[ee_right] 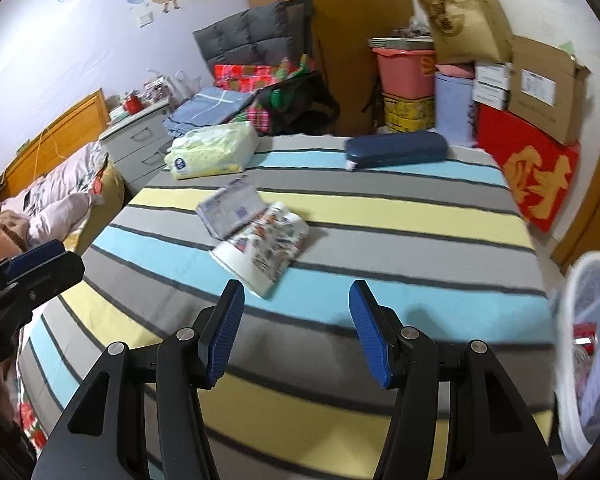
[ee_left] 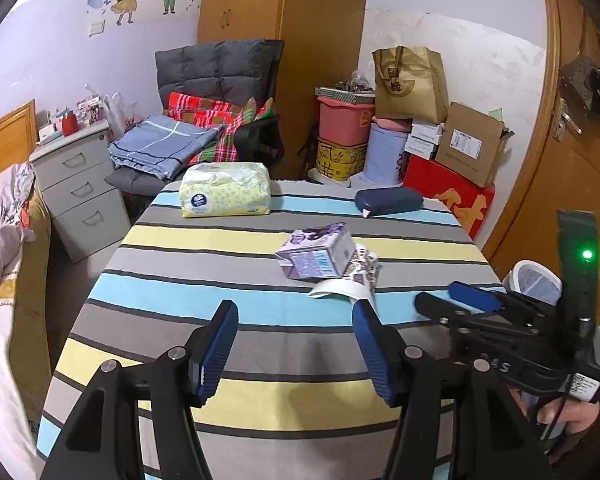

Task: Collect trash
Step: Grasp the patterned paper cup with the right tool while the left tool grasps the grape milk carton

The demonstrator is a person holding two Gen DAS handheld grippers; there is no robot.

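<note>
A crushed purple carton (ee_left: 316,254) lies on the striped table (ee_left: 204,320), touching a flattened patterned paper cup (ee_left: 354,280). Both show in the right wrist view, the carton (ee_right: 230,210) and the cup (ee_right: 266,246). My left gripper (ee_left: 296,344) is open and empty, hovering short of the cup. My right gripper (ee_right: 296,332) is open and empty, just short of the cup; it also shows at the right in the left wrist view (ee_left: 460,300). A white mesh bin (ee_right: 588,344) stands off the table's right edge, with some red trash inside.
A yellow tissue pack (ee_left: 226,190) and a dark blue case (ee_left: 388,200) lie at the table's far edge. Behind stand a chair with folded blankets (ee_left: 204,128), a grey drawer unit (ee_left: 80,188), stacked boxes (ee_left: 420,140) and a wooden door (ee_left: 572,168). A bed (ee_left: 0,260) is at left.
</note>
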